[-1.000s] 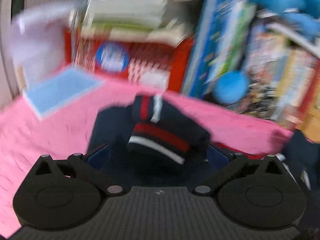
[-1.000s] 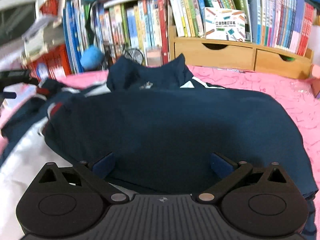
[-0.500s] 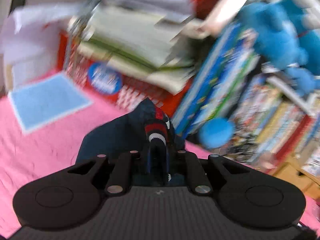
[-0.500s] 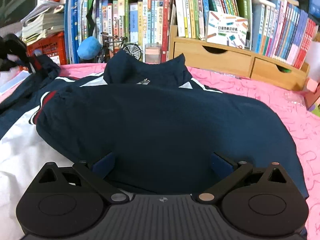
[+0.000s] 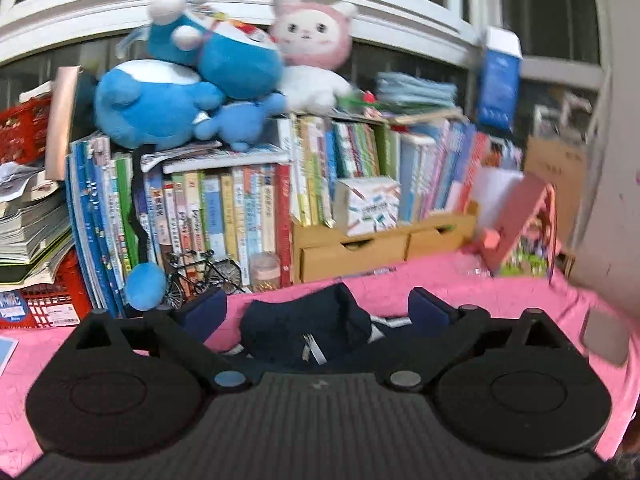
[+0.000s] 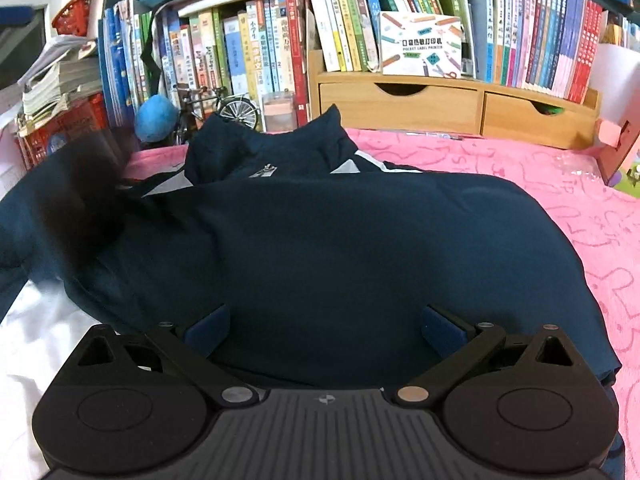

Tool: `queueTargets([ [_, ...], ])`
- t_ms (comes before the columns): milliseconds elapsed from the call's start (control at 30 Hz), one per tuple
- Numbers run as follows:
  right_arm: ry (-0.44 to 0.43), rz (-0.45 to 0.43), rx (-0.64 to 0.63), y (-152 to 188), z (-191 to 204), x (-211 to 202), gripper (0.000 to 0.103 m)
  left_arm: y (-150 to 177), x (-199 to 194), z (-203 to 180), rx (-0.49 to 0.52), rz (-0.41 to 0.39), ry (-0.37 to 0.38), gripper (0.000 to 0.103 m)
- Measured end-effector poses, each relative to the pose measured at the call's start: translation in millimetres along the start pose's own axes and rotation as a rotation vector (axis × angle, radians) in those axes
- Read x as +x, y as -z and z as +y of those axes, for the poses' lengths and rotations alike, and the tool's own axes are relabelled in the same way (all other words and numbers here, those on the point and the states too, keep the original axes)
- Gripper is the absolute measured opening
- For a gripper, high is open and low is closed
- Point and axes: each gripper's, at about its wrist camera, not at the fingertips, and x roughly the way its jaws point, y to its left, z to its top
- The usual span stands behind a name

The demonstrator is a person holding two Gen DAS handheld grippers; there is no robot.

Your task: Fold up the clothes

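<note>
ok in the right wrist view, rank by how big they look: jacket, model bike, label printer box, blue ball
1. jacket, by far the largest, though it lies nearest the camera
2. label printer box
3. model bike
4. blue ball

The bike and the ball look close in size, so their order is unsure.

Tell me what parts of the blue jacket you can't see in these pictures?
- Left sleeve: in the right wrist view a dark blurred smear covers it, so its cuff cannot be made out.
- Near hem of the jacket: hidden behind the right gripper body at the bottom edge.
- Most of the jacket in the left wrist view: only the collar shows; the left gripper, jaws opening and empty, hides the rest.
- Book titles: blurred.
</note>
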Motion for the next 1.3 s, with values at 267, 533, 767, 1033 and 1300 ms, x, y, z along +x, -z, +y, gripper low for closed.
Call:
queueTargets([
  [267, -0.010, 0.001, 0.017, 1, -4, 2, 0.103, 58, -17, 52, 0.026, 0.051, -0.311, 0.103],
  [533, -0.025, 0.019, 0.092, 2, -14, -19, 0.099, 133, -36, 128, -0.026, 0.142, -0.517, 0.103],
  [767, -0.291, 0.077, 0.129, -5, 32, -24, 0.095, 165, -29, 154, -0.185, 0.153, -0.491, 0.103],
  [1033, -0.234, 0.108, 0.041, -20, 54, -17, 0.026, 175, -30, 150, -0.194, 0.151, -0.496, 0.103],
  [1300, 0.056, -0.075, 0.008, -70, 2, -42, 0.022, 172, -32, 123, -0.103, 0.122, -0.472, 0.103],
])
